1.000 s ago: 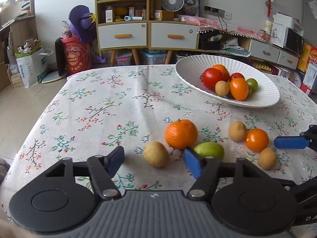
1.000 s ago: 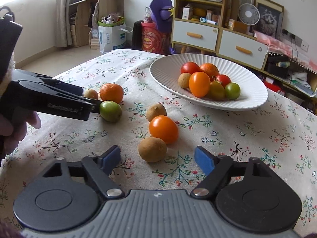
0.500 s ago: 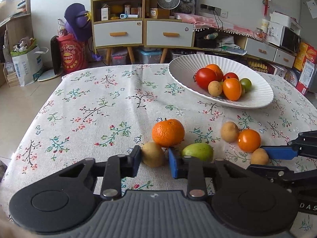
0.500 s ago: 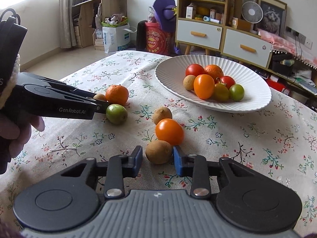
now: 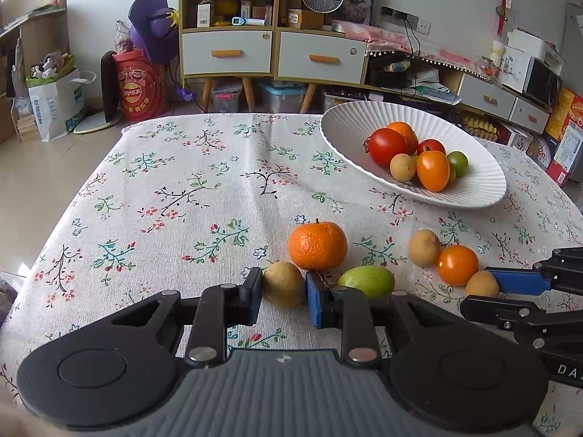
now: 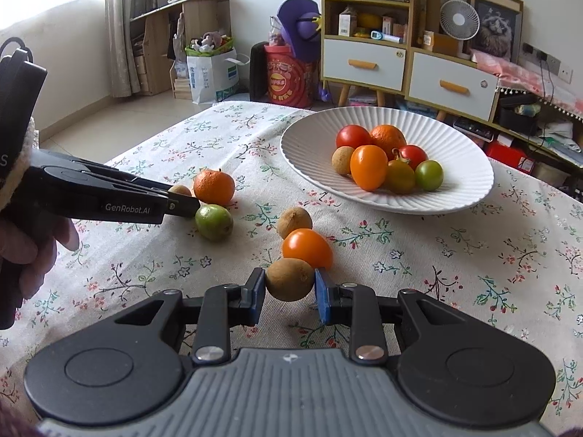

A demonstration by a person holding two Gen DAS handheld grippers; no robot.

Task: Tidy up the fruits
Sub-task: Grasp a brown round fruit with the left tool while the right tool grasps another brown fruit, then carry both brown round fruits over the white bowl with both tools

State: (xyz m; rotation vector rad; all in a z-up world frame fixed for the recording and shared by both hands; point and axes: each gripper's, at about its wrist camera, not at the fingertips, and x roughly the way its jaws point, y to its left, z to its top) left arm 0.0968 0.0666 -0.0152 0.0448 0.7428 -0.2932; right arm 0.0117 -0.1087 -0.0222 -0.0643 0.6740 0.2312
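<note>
Having stood open earlier, left gripper and right gripper now each clench 1 brown fruit.

1. A plate sits upper right on the tablecloth, holding tomatoes.
2. At lower centre, a mandarin lies behind a longan.
3. Right of the mandarin, another longan touches a tomato.

Left half of tablecloth bare — open passage; mandarin and green fruit crowd centre.
</note>
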